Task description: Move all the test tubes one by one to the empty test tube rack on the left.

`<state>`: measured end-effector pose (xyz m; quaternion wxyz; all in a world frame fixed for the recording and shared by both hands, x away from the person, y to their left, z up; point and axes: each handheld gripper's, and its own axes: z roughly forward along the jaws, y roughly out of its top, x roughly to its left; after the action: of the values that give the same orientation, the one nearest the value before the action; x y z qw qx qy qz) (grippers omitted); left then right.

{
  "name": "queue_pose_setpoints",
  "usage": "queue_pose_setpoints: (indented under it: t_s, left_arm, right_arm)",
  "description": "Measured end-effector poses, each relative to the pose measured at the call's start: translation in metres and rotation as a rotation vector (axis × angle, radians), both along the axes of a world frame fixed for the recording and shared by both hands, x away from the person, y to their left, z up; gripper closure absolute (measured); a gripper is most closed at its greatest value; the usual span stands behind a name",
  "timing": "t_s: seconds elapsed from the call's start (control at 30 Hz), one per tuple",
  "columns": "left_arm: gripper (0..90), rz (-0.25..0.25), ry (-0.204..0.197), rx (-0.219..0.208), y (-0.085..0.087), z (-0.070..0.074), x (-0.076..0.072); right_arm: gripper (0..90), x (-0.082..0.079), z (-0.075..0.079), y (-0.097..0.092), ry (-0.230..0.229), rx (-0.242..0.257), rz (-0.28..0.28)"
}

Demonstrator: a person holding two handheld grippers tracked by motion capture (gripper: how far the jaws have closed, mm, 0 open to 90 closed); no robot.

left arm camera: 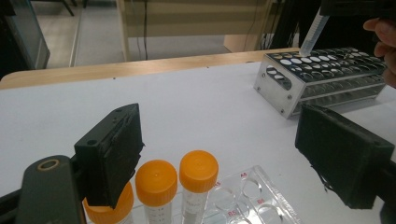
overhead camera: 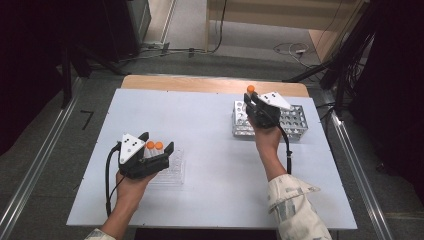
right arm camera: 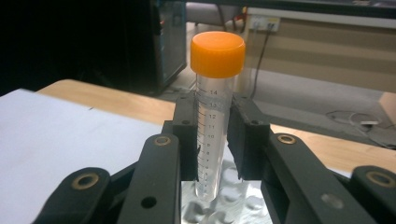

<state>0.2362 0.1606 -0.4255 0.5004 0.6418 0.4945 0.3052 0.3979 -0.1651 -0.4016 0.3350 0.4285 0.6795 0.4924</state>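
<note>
Orange-capped tube (right arm camera: 215,112) clamped upright in right gripper (overhead camera: 256,102), upper right of the high view, tip over metal rack (overhead camera: 295,122). Left gripper (overhead camera: 159,150) hangs open over clear rack (left arm camera: 252,200), lower left; three capped tubes (left arm camera: 156,186) there remain untransferred.

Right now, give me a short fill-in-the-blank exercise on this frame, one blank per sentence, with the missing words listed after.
1. The right gripper is shut on a clear tube with an ____ cap.
2. That tube hangs just above the ____ rack at the far right of the table.
3. The left gripper has its jaws ____ around the capped tubes in the clear rack.

Missing words: orange; metal; open
</note>
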Motion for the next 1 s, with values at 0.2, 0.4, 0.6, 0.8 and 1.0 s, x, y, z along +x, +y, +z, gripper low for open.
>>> queue_pose_setpoints:
  t_s: [0.2,0.4,0.6,0.8,1.0]
  left_arm:
    - [15.9,-0.004,-0.004,0.004,-0.003,0.002,0.0]
    - [15.9,-0.013,-0.004,0.005,-0.006,0.003,0.001]
    - [16.2,-0.02,-0.011,-0.001,-0.013,0.006,0.003]
    - [16.7,-0.045,-0.025,-0.013,-0.023,0.013,0.006]
    - [18.6,-0.077,-0.051,-0.022,-0.034,0.026,0.008]
  right_arm:
    - [71.8,-0.018,-0.003,0.011,0.028,0.011,0.086]
    - [71.9,-0.037,-0.01,0.028,0.048,0.009,0.183]
    - [71.8,-0.054,-0.015,0.047,0.075,0.0,0.282]
    - [71.8,-0.067,-0.019,0.064,0.095,-0.004,0.361]
    - [71.8,-0.079,-0.017,0.08,0.097,-0.007,0.438]
